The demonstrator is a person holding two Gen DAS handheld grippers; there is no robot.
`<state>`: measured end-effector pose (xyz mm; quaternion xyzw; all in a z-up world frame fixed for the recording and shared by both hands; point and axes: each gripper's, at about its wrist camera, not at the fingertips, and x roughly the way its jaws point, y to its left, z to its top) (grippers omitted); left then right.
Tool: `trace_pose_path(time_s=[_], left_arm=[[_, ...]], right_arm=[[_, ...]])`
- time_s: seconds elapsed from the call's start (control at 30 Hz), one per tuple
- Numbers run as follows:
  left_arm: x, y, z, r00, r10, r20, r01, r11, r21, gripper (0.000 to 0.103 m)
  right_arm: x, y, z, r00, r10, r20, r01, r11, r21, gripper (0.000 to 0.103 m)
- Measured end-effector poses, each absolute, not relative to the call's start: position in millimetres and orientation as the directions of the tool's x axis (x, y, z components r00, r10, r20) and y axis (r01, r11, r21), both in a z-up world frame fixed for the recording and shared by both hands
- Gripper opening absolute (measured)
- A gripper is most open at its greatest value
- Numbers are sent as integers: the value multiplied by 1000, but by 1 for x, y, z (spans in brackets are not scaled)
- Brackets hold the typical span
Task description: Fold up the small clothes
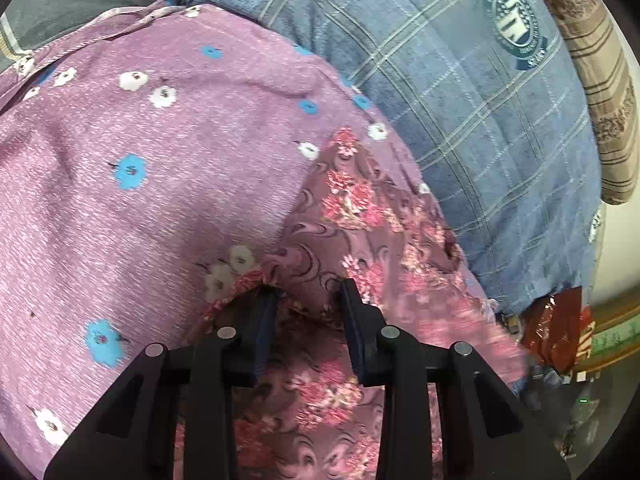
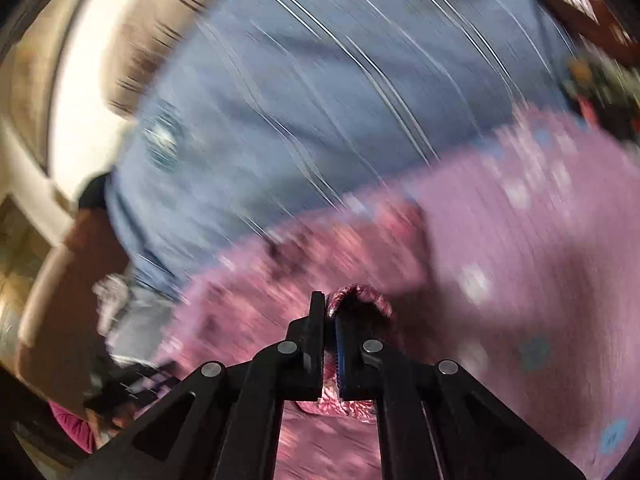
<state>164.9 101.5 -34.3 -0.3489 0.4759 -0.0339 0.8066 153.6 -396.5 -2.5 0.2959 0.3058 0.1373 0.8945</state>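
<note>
Pink floral-print cloth garment (image 1: pixel 360 216) lies partly on a purple cloth with blue and white flowers (image 1: pixel 160 168), over a blue checked blanket (image 1: pixel 480 120). The left gripper (image 1: pixel 308 292) straddles a raised fold, jaws parted, pads not pressing. The right gripper (image 2: pixel 330 312) is clenched on the garment's edge.
</note>
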Motion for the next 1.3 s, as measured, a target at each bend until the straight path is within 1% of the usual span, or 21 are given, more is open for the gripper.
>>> trace_pose_path(time_s=[0.07, 0.13, 0.17, 0.2, 0.23, 0.27, 0.3, 0.37, 0.43, 0.47, 0.5, 0.53, 0.57, 0.6, 0.7, 0.77, 0.83, 0.93, 1.07, 1.23, 1.3], left_arm=[[168, 104, -46, 516, -372, -771, -301, 764, -570, 30], [169, 105, -61, 480, -385, -788, -317, 761, -565, 30], [166, 107, -61, 494, -393, -776, -302, 759, -577, 30], [165, 107, -60, 489, -395, -778, -296, 764, -574, 30], [163, 109, -58, 467, -407, -785, -291, 768, -571, 31], [161, 110, -56, 456, -418, -786, -293, 763, -576, 34], [155, 115, -54, 441, -451, -776, -301, 740, -601, 37], [145, 121, -49, 426, -497, -756, -294, 715, -635, 47], [130, 125, -38, 410, -527, -744, -254, 718, -648, 53], [123, 125, -33, 402, -529, -748, -230, 732, -641, 59], [113, 126, -26, 377, -516, -769, -190, 770, -609, 63], [106, 124, -23, 354, -496, -793, -169, 800, -576, 72], [100, 123, -22, 332, -474, -816, -150, 827, -542, 78], [89, 126, -20, 308, -452, -837, -126, 853, -507, 78], [57, 129, -28, 234, -406, -883, -64, 900, -431, 78], [37, 133, -39, 187, -398, -898, -62, 908, -415, 78], [17, 134, -51, 140, -416, -899, -69, 901, -428, 78], [-8, 128, -58, 109, -455, -884, -50, 886, -462, 78], [-27, 114, -67, 58, -450, -891, 1, 893, -451, 78], [-40, 102, -89, -10, -477, -879, -11, 879, -477, 78], [-45, 98, -95, -34, -473, -881, -1, 881, -473, 78]], right_arm=[[155, -397, 9, 791, 433, -432, -81, 774, 628, 4], [164, -396, -4, 759, 419, -499, -35, 791, 611, 6], [172, -393, -23, 701, 409, -584, 13, 812, 583, 9], [178, -391, -40, 644, 397, -654, 53, 829, 556, 9], [182, -387, -66, 542, 348, -765, 133, 863, 487, 9], [176, -388, -78, 525, 364, -769, 145, 852, 503, 6], [165, -393, -73, 576, 375, -726, 141, 830, 540, 10], [149, -403, -60, 604, 389, -696, 156, 798, 582, 11], [125, -412, -42, 650, 408, -641, 135, 768, 626, 11], [115, -414, -35, 648, 410, -642, 122, 776, 619, 15], [109, -414, -33, 643, 410, -647, 113, 785, 609, 24], [94, -413, -29, 626, 401, -669, 101, 809, 580, 30], [82, -411, -28, 608, 393, -690, 99, 825, 557, 42], [73, -408, -29, 595, 392, -701, 96, 832, 546, 47], [29, -404, -39, 552, 399, -732, 81, 848, 524, 49], [1, -406, -49, 528, 359, -770, 99, 874, 476, 50], [-20, -406, -60, 498, 330, -802, 119, 890, 439, 50], [-45, -408, -76, 454, 343, -822, 141, 884, 446, 50], [-65, -402, -88, 398, 367, -841, 122, 887, 445, 50], [-80, -381, -110, 279, 380, -882, 58, 910, 410, 55], [-85, -375, -112, 278, 389, -878, 26, 911, 412, 58]])
